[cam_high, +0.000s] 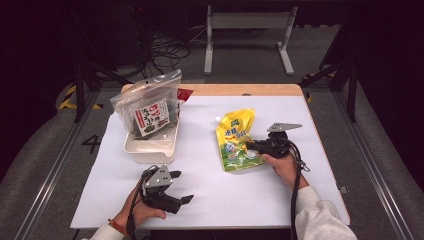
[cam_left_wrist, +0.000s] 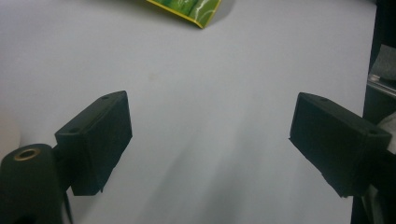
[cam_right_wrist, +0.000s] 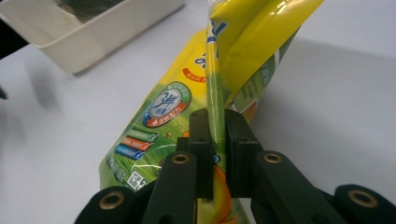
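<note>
— Right gripper (cam_right_wrist: 216, 140)?
— Jaws clamped on the side edge of the yellow-green pouch (cam_high: 236, 140), right of centre on the white table (cam_high: 210, 195)

— Left gripper (cam_left_wrist: 210, 140)?
— Spread wide, nothing held — near left

You work at a white-topped table (cam_high: 210, 195) with a wooden far edge, on grey carpet (cam_high: 50, 145). Beyond it stand a white metal frame (cam_high: 247, 22) and tangled cables (cam_high: 165, 50), in darkness.
</note>
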